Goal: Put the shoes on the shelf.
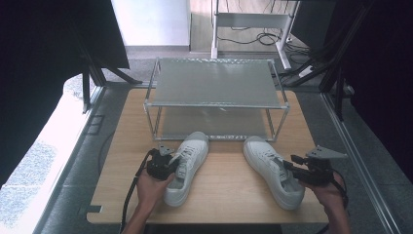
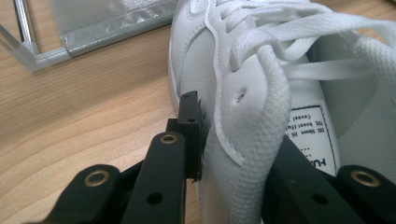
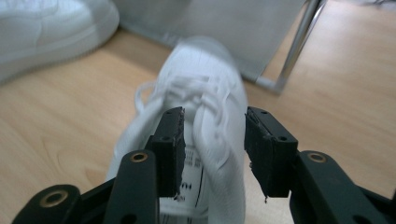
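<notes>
The left sneaker [image 1: 187,165] lies on the wooden table [image 1: 229,187], toe toward the rack, with the left gripper [image 1: 165,163] at its near left side. In the left gripper view the jaws are clamped on the shoe's side wall [image 2: 243,135] by the collar: one jaw outside, the other inside the opening beside the printed tongue label [image 2: 310,133].

The right sneaker [image 1: 272,170] lies to the right, well apart from the first, heel toward the near right. The right gripper [image 1: 297,168] is at its heel end. In the right gripper view the jaws stand apart, one inside the shoe's opening and one outside the right wall [image 3: 229,154]; whether the pads press on it I cannot tell.

Beyond both shoes stands a two-shelf metal rack [image 1: 214,87], its shelves bare of shoes.

The table sits on a grey floor [image 1: 73,170], with dark panels on both sides and cables by a white frame [image 1: 248,22] at the far end.
</notes>
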The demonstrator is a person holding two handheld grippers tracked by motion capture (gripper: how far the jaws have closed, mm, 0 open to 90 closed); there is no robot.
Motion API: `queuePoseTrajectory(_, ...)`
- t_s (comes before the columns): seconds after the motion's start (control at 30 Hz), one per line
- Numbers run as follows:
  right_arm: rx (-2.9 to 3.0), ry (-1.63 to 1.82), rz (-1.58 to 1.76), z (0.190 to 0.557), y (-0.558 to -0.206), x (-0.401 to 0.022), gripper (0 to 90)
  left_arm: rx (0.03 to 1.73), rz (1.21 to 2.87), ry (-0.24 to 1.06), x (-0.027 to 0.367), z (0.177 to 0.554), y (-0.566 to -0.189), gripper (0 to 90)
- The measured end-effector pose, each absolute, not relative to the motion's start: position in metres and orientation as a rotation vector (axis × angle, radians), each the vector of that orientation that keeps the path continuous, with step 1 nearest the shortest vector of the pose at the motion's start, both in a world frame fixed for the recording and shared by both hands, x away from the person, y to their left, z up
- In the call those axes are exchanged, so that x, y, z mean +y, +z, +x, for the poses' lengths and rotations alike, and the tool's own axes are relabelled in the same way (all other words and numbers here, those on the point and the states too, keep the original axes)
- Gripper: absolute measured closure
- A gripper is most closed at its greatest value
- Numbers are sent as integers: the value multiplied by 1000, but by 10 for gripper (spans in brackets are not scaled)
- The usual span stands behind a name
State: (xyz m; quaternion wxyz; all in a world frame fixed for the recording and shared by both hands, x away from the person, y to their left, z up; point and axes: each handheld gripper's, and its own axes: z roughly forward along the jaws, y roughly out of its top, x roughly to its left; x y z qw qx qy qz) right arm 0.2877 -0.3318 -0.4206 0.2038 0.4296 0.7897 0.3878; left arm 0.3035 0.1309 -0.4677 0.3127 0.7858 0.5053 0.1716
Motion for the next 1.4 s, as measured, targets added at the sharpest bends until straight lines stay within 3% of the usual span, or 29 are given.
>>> queuePoseTrajectory(0.2,2269,1003,1208,302,-435,-327,611,1344,2014,395,138,304,-470,798)
queuePoseTrajectory(0.57,2351,777,1173,311,-428,-313,642,1342,2009,392,139,304,-470,803)
queuePoseTrajectory(0.97,2383,760,1221,311,-431,-315,594,1341,2011,389,139,304,-470,801)
queuePoseTrajectory(1.4,2395,630,1255,331,-456,-315,750,1341,2013,388,139,305,-470,802)
